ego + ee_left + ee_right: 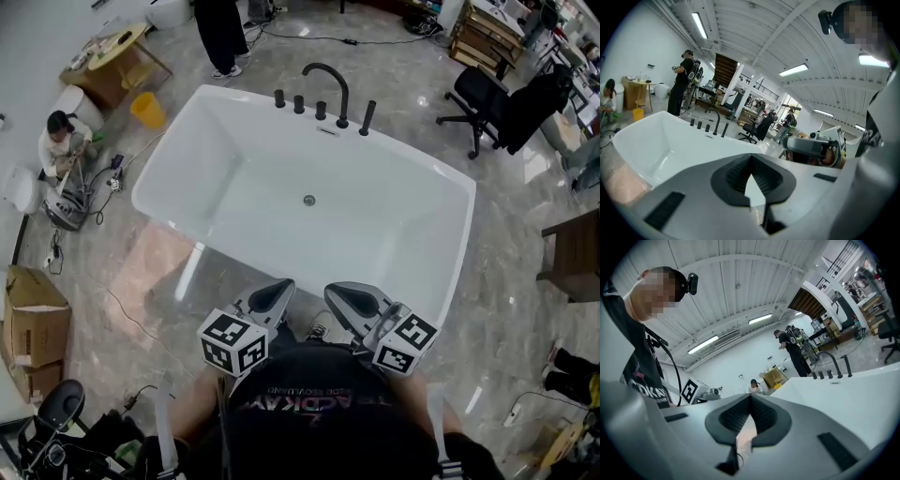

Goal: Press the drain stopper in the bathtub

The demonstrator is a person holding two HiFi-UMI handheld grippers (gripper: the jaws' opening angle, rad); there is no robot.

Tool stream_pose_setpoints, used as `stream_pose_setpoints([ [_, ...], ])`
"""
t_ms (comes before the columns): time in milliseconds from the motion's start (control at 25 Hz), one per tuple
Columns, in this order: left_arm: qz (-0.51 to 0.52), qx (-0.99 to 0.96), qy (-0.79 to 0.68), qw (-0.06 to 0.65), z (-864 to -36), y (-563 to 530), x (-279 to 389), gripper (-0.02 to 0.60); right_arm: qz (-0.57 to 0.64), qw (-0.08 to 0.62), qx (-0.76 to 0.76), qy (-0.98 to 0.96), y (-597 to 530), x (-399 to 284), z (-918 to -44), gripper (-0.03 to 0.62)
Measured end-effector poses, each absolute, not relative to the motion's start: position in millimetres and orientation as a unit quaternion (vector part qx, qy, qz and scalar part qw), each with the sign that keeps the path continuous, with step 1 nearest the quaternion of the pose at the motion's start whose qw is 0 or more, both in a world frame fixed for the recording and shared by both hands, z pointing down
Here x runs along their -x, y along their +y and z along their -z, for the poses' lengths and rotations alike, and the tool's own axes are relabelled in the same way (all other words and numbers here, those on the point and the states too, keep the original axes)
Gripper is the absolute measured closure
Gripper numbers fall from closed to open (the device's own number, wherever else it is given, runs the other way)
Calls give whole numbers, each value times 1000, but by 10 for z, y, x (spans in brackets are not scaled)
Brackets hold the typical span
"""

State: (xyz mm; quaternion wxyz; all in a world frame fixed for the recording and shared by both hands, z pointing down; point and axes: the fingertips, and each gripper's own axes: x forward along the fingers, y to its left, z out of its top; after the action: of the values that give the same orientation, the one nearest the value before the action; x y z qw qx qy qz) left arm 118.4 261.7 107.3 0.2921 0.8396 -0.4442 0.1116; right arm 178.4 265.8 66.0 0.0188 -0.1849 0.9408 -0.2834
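Note:
The white bathtub [375, 225] stands on the marble floor ahead of me. Its round metal drain stopper [309, 200] sits in the middle of the tub's bottom. A black faucet [330, 84] with several black knobs lines the far rim. My left gripper [273, 297] and right gripper [350, 299] are held close to my body, short of the tub's near rim, both shut with nothing in them. The left gripper view has that gripper [751, 157] above the tub [661, 140]; the right gripper [751, 397] looks past the tub [843, 394]. The stopper is hidden in both gripper views.
A black office chair [483, 98] stands at the far right. A person [61, 141] sits on the floor at the left by a yellow bin [147, 110]. Another person [220, 37] stands beyond the tub. A cardboard box [33, 328] lies at the near left.

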Motion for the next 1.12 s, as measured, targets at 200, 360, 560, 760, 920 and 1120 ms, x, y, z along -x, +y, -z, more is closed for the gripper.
stream_pose_setpoints([
  [200, -113, -838, -451, 285, -1057, 2647, -1170, 577, 285, 21, 181, 941, 2668, -1791, -648, 582],
  [360, -111, -836, -454, 288, -1067, 2668, -1153, 577, 284, 21, 180, 941, 2682, -1786, -655, 582],
  [560, -115, -839, -451, 282, -1048, 2651, -1173, 577, 286, 26, 183, 940, 2676, -1817, -654, 582],
  [760, -120, -843, -445, 276, -1020, 2641, -1220, 577, 291, 36, 193, 936, 2666, -1890, -643, 582],
  [920, -123, -845, -441, 275, -1026, 2652, -1245, 577, 293, 41, 198, 934, 2672, -1928, -652, 582],
  [1120, -127, -844, -443, 275, -1034, 2632, -1238, 577, 298, 43, 200, 933, 2654, -1940, -671, 582],
])
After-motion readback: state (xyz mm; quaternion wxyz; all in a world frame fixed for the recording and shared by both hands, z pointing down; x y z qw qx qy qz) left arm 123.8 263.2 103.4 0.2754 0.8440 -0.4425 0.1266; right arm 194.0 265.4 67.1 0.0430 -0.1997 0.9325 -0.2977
